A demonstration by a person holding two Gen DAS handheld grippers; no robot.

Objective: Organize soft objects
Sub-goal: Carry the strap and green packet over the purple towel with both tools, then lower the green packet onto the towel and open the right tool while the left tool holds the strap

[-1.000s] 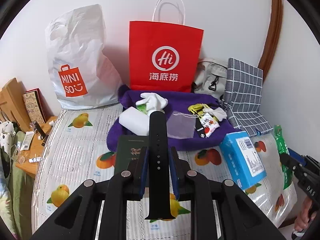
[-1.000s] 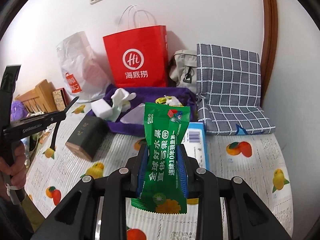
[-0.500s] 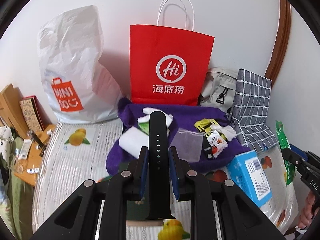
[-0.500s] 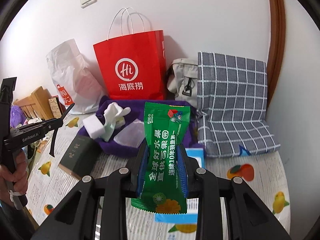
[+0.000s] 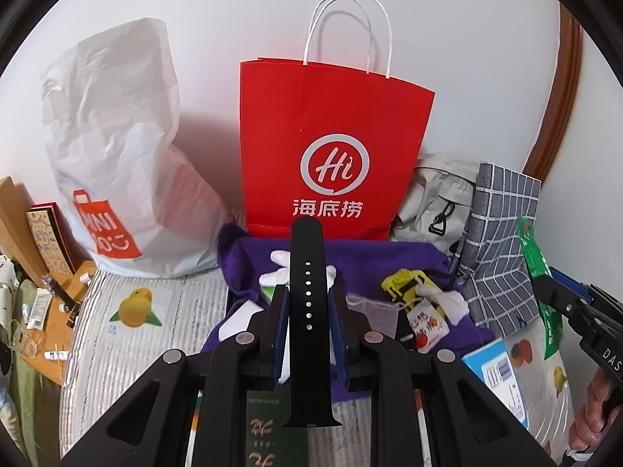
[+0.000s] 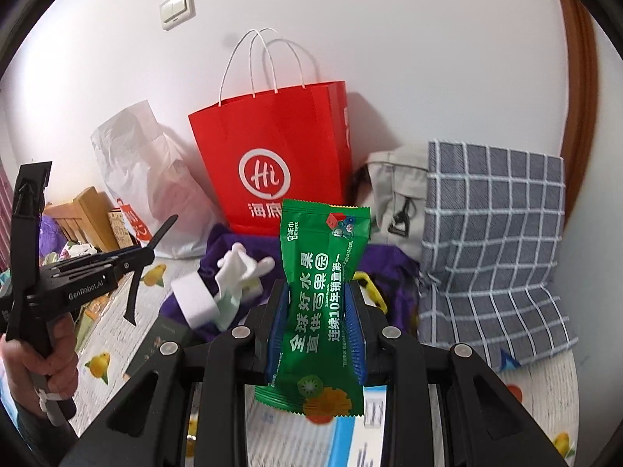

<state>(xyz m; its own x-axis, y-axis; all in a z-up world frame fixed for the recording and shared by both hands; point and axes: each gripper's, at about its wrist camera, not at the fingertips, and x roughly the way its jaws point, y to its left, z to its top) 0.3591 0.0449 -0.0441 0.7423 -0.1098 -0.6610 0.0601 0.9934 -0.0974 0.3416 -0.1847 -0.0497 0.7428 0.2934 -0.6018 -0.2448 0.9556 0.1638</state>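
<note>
- The left gripper (image 5: 307, 311) is pinched nearly shut on a black watch strap (image 5: 307, 303), which stands up between the blue pads, its holed end rising above the fingertips and its other end hanging below. Only a short stretch is clamped, so I reckon a quick swing could let the strap pivot or slide out.
- The right gripper (image 6: 317, 319) is closed on a green wipes packet (image 6: 321, 292), squeezing its middle so the foil puckers. The packet looks slippery and soft; a tighter squeeze might crease it, a looser one might drop it onto the blue box (image 5: 494, 373) below.
- Both held things sit above the near edge of the purple cloth (image 5: 389, 257), which lies on the fruit-print bed cover (image 5: 128, 342) in front of the red paper bag (image 5: 335, 148).
- If the red bag is the target, its mouth is high and narrow-looking, and its white handles (image 5: 346, 31) could snag the strap's free end; a nudge might tip the bag against the wall.
- The two tools are near each other, the right one showing at the right edge of the left view, so they could knock together over the cloth.
- The white glove (image 6: 237, 268) and the yellow item (image 5: 405, 284) on the cloth could be dragged if either tool drops low.
</note>
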